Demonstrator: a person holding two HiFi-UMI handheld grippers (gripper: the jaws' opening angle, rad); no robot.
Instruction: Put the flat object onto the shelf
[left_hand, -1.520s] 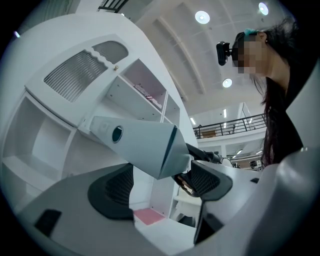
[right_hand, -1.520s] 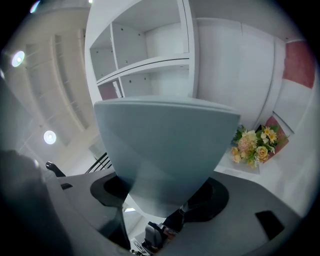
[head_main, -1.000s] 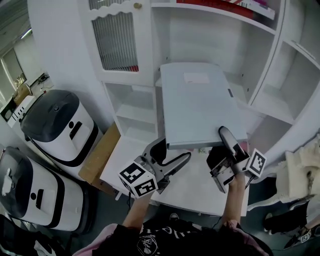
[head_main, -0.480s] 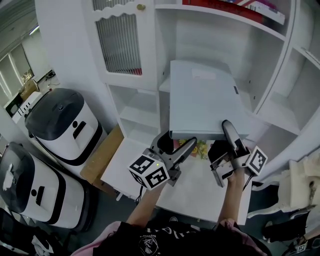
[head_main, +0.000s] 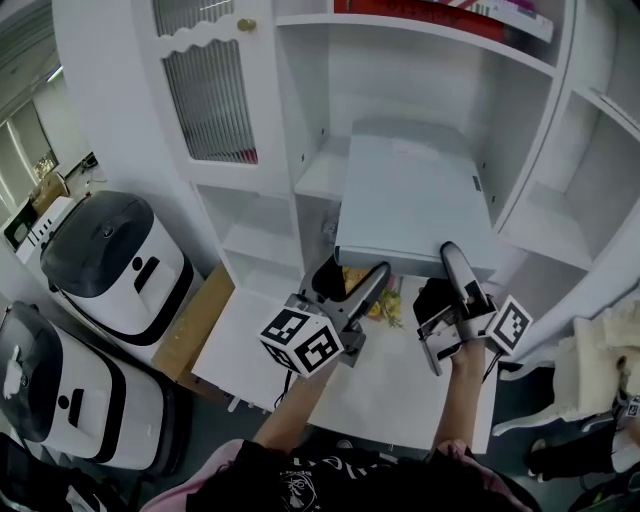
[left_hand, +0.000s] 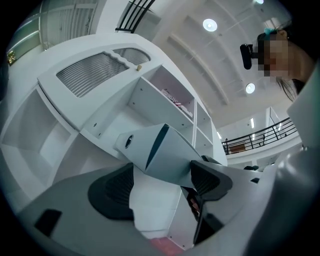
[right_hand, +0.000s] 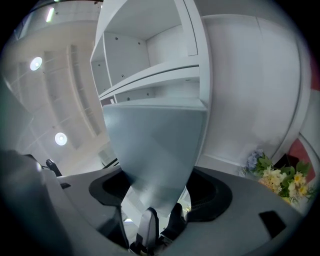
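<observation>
A flat grey folder (head_main: 415, 200) lies almost level, its far end inside the middle compartment of the white shelf unit (head_main: 318, 172) and its near edge sticking out over the table. My left gripper (head_main: 372, 275) is shut on the folder's near-left corner; in the left gripper view the folder (left_hand: 165, 147) sits wedged between the two pads of that gripper (left_hand: 162, 182). My right gripper (head_main: 452, 256) is shut on the near-right edge, one finger lying on top. In the right gripper view the folder (right_hand: 155, 140) runs from that gripper (right_hand: 160, 187) toward the shelf.
A small bunch of flowers (head_main: 380, 302) sits under the folder's near edge on the white table (head_main: 400, 380). A ribbed-glass cabinet door (head_main: 210, 90) is at upper left, books (head_main: 450, 12) on the top shelf. Two white-and-black appliances (head_main: 110, 260) stand on the floor at left.
The folder has gone farther into the shelf compartment and now lies flatter. Both grippers moved forward and up with it, still holding its near edge.
</observation>
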